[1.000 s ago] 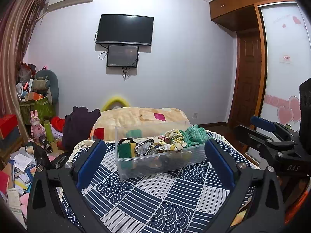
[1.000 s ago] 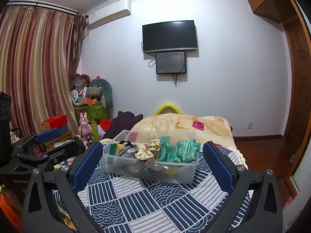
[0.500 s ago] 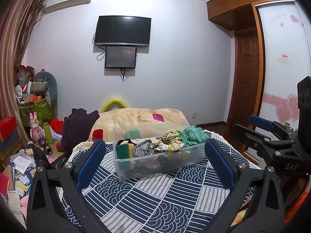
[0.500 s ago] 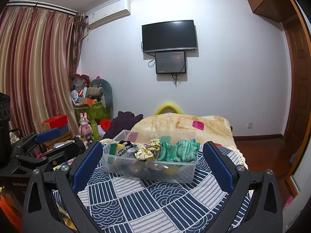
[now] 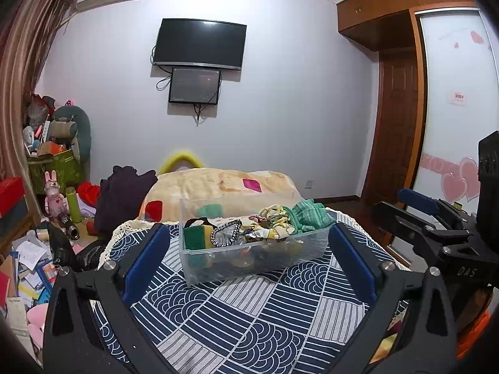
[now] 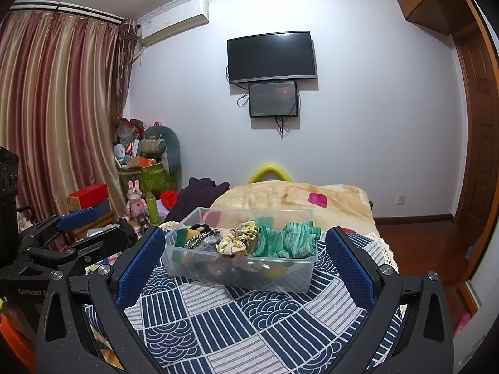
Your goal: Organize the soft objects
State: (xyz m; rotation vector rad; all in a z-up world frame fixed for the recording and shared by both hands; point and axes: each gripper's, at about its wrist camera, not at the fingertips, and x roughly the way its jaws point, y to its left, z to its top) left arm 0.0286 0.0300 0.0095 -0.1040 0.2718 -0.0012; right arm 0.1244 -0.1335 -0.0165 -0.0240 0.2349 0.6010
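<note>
A clear plastic bin [image 5: 199, 268] [image 6: 299, 280] stands on a blue and white patterned cloth [image 5: 243, 318] [image 6: 249, 324]. It holds a green cloth [image 5: 308, 216] [image 6: 285, 241], a yellow floral scrunchie [image 5: 274, 219] [image 6: 237, 240], a green and yellow sponge [image 5: 196, 237] [image 6: 184, 238] and a beaded loop [image 5: 226, 233]. My left gripper [image 5: 249, 243] is open and empty, in front of the bin. My right gripper [image 6: 246, 246] is open and empty, also in front of the bin. Each gripper shows at the edge of the other's view.
A beige blanket [image 5: 218, 184] [image 6: 296, 199] lies on the bed behind the bin. A dark garment [image 5: 121, 193], toys and papers [image 5: 28, 268] crowd the floor at left. A curtain [image 6: 56, 118] hangs at left; a wooden door [image 5: 396, 124] stands at right.
The left wrist view has shifted slightly, so the bin sits a little lower and left in it. The right gripper has not moved. Both grippers stay open.
</note>
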